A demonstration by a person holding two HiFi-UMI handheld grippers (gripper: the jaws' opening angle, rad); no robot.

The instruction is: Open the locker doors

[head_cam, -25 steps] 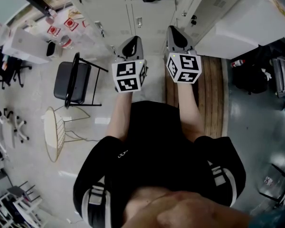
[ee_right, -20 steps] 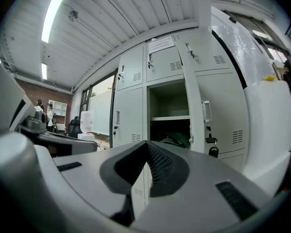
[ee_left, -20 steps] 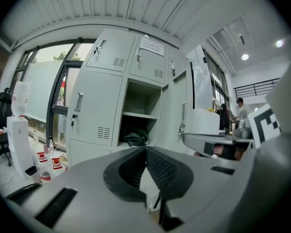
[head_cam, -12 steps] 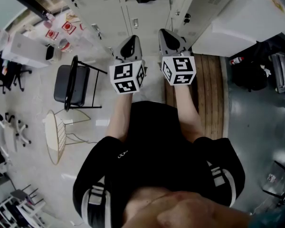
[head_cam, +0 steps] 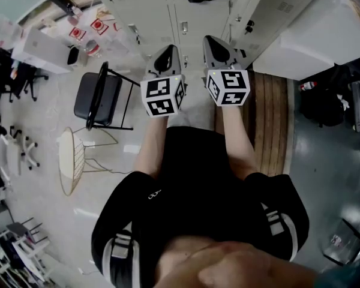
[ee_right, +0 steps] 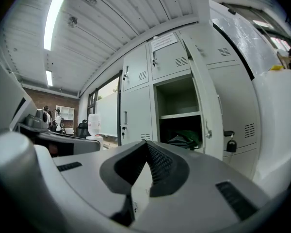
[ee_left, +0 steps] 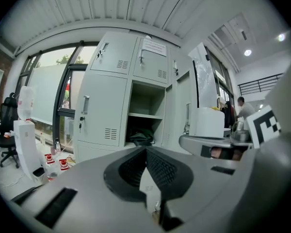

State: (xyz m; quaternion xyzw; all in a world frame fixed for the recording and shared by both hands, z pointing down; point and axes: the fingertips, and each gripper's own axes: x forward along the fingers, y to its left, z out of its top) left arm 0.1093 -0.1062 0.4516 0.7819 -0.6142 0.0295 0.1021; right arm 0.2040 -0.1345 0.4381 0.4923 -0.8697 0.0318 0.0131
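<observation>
A bank of pale grey lockers (head_cam: 168, 11) stands ahead of me. One compartment (ee_left: 146, 111) is open, with a shelf and a dark bag (ee_left: 141, 138) inside, and its door (ee_right: 206, 106) is swung out with a key tag (ee_right: 231, 145) hanging by it. The door to its left (ee_left: 101, 108) is closed, and so are the upper doors (ee_right: 169, 55). My left gripper (head_cam: 167, 53) and right gripper (head_cam: 212, 42) are held side by side, short of the lockers and touching nothing. Both are shut and empty: left gripper (ee_left: 146, 150), right gripper (ee_right: 146, 145).
A black folding chair (head_cam: 99, 98) and a round wire stool (head_cam: 71, 161) stand on the floor to the left. A wooden platform (head_cam: 267, 119) and a large white box (head_cam: 306, 35) lie to the right. A water dispenser (ee_left: 26, 140) is left of the lockers, and a person (ee_left: 242, 108) stands far right.
Both grippers stay shut, side by side before the lockers. Only the head view has shifted a little.
</observation>
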